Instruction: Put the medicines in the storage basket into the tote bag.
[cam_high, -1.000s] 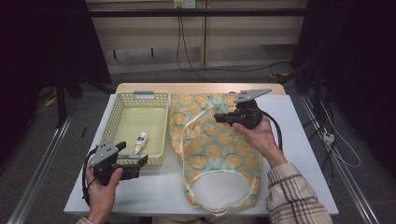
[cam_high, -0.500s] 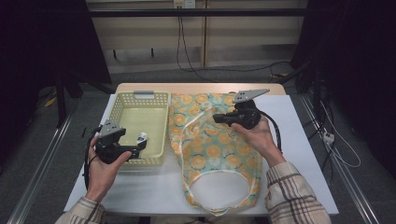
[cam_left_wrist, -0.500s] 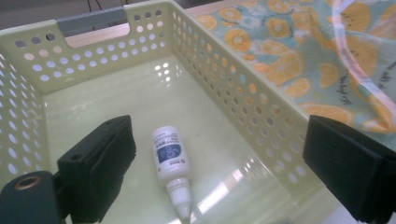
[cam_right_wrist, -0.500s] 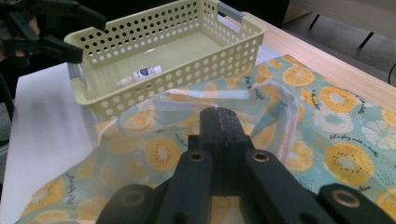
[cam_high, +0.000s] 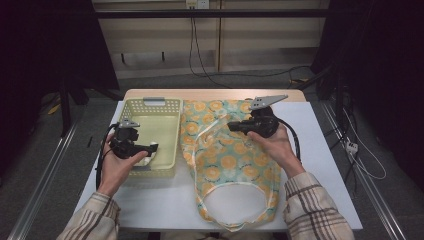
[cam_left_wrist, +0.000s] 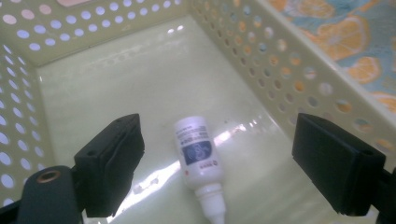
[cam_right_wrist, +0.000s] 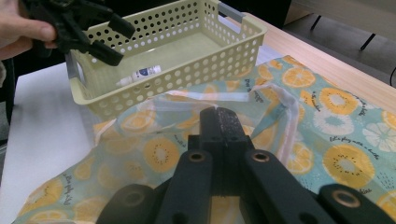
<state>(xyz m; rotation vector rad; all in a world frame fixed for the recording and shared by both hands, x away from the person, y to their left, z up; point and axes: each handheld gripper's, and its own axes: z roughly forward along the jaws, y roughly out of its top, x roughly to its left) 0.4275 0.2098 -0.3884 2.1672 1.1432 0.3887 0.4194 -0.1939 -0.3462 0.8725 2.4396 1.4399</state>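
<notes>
A small white bottle (cam_left_wrist: 198, 149) with a blue label lies on its side on the floor of the pale yellow basket (cam_high: 170, 107). My left gripper (cam_left_wrist: 217, 128) hangs over the basket's near end, open. Its jaws have just been closing a little and stand either side of the bottle without touching it. The orange-slice print bag (cam_high: 230, 165) lies flat to the right of the basket. My right gripper (cam_right_wrist: 219, 116) is shut on a raised fold of the bag's fabric near its top. The right gripper view also shows the bottle (cam_right_wrist: 140, 74) and the left gripper (cam_right_wrist: 93, 32).
The basket (cam_right_wrist: 187, 60) has perforated walls that rise around the bottle, and its right wall touches the bag (cam_right_wrist: 336, 158). The white tabletop (cam_high: 325, 170) has bare room right of the bag and along the front. Cables run across the floor beyond the table.
My left hand has carried its gripper from the table's near-left corner forward to the basket's near end. The right hand and the bag have stayed where they were.
</notes>
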